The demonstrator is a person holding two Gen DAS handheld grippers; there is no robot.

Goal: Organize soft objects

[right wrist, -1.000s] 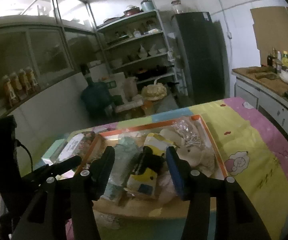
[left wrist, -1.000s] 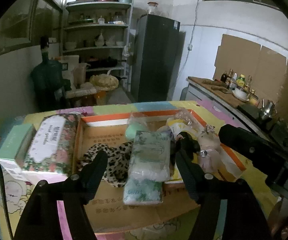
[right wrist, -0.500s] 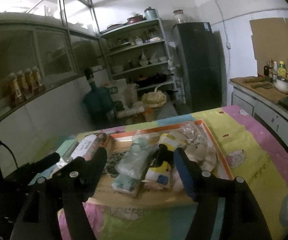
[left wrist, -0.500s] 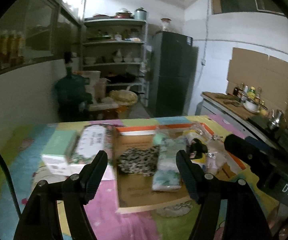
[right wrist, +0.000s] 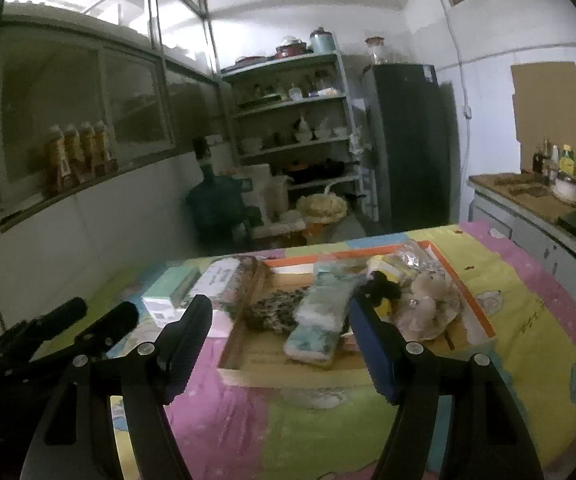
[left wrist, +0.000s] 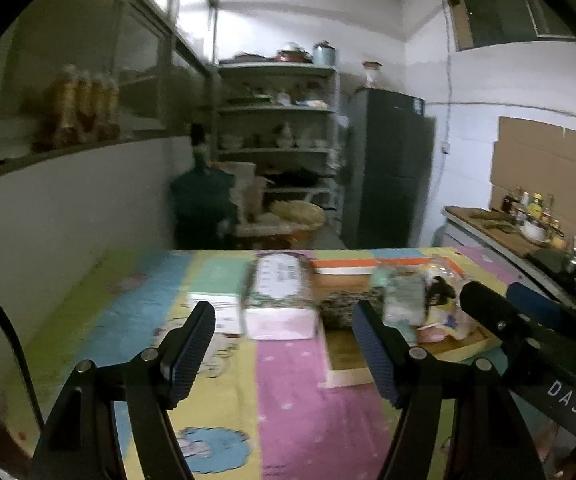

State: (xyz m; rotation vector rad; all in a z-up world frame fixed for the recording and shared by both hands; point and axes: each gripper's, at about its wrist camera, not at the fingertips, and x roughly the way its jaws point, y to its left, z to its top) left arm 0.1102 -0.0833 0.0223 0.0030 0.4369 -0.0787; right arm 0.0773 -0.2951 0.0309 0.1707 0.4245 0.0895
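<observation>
Both tongs empty & wide apart: left gripper (left wrist: pixel 284 346) hangs over the bare tablecloth (left wrist: pixel 288 400) w/ nothing between its fingers; right gripper (right wrist: pixel 278 342) likewise, jaws spread, nothing pinched, well short of the box.

Soft stuff sits in the shallow cardboard tray (right wrist: pixel 483 324) w/ orange rim, mid-table. Inside, left to right: leopard-print fabric (right wrist: pixel 276 310), pale green tissue pack (right wrist: pixel 319 320) lying lengthwise, black-and-yellow plush (right wrist: pixel 383 292), then a beige plush in clear plastic wrap (right wrist: pixel 427 300). They're packed side by side, prob so all fit in one tray.

Outside the tray, just beside its left wall: floral tissue pack (left wrist: pixel 280 292) & a mint-green box (left wrist: pixel 216 284), touching each other. Maybe left out bc too bulky, or still to sort – left view is blurred, can't tell.

Judgement: tray looks mostly filled; both tongs set back from it, so no pick is under way
</observation>
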